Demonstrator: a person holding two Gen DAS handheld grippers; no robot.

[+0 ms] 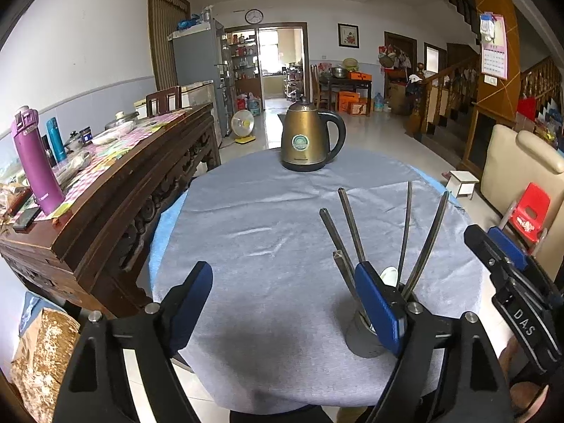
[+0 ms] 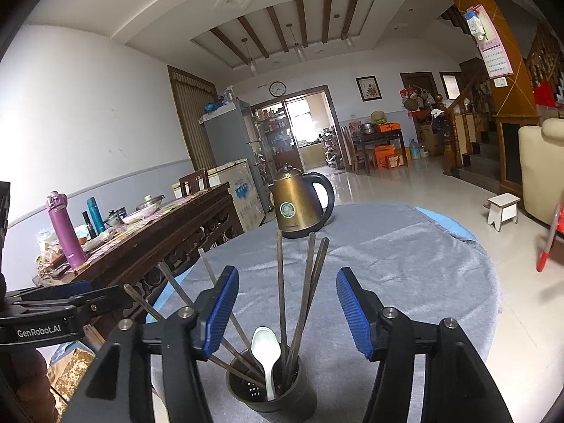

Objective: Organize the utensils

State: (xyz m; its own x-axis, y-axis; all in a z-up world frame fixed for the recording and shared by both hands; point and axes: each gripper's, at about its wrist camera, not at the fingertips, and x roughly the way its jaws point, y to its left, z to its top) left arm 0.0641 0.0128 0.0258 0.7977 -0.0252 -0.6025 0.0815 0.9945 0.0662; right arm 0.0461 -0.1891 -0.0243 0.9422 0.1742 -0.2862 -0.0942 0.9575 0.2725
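A dark round utensil holder (image 2: 271,393) stands on the grey-clothed round table (image 2: 405,264), near its front edge. Several metal chopsticks (image 2: 281,292) and a white spoon (image 2: 266,350) stand in it. My right gripper (image 2: 287,313) is open and empty, just above and behind the holder. In the left wrist view the holder (image 1: 365,338) sits partly hidden behind my right finger, with the chopsticks (image 1: 428,243) fanning out. My left gripper (image 1: 292,303) is open and empty over bare cloth, left of the holder. The right gripper (image 1: 507,264) shows at the right edge.
A bronze electric kettle (image 1: 310,137) stands at the table's far side. A dark wooden sideboard (image 1: 116,183) with bottles and dishes runs along the left. A cream armchair (image 1: 521,169), a red child's chair (image 1: 530,211) and a small white stool (image 1: 461,181) stand at right.
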